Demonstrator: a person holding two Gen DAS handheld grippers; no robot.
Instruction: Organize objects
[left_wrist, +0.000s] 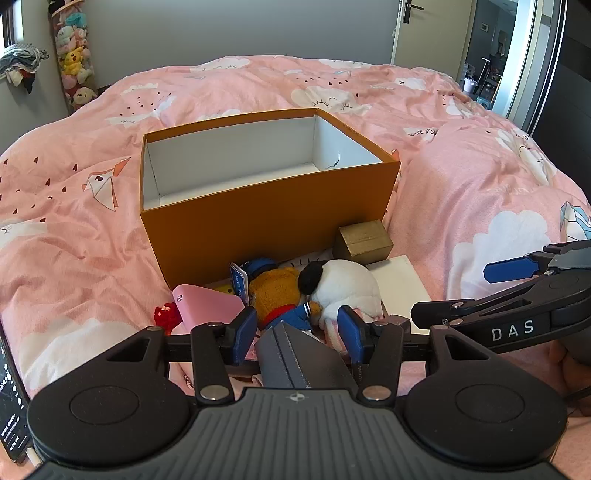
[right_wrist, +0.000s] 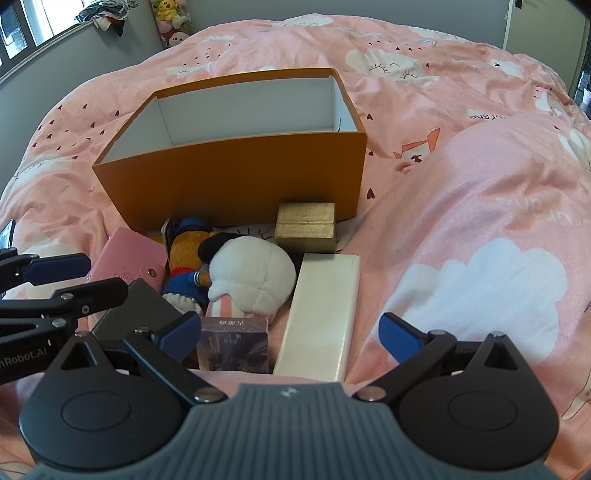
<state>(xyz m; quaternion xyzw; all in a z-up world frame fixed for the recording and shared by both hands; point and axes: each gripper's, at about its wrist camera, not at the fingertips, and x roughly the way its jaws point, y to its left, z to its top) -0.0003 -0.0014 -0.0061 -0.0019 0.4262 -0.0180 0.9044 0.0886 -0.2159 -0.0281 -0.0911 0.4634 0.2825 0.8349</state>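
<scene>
Both tongs hang over the near pile, tilted down. Left gripper (left_wrist: 297, 334) stands partly open astride a grey box (left_wrist: 295, 358); whether its pads press that box I cannot tell, since the box's sides hide behind them. Right gripper (right_wrist: 291, 334) gapes at its widest, holding nothing, with a clear case (right_wrist: 234, 343) and the near end of a white box (right_wrist: 321, 314) between its fingers.

That white box looks stiff, smooth and light; a hold across its narrow width near the middle should serve, though glossy card may slip. Beside it lies a white plush (right_wrist: 251, 280), soft and squashy, safe to pinch anywhere, touching a brown plush (right_wrist: 188, 254). A pink case (left_wrist: 208, 306) sits left of them, a gold box (right_wrist: 306, 227) behind, rigid and small.

Farther on stands the orange box (left_wrist: 266, 210), open-topped and empty, its tall near wall just behind the pile. Anything carried must rise over that rim. The quilt (left_wrist: 480, 192) bulges on the right, leaving freer room to the left and beyond.
</scene>
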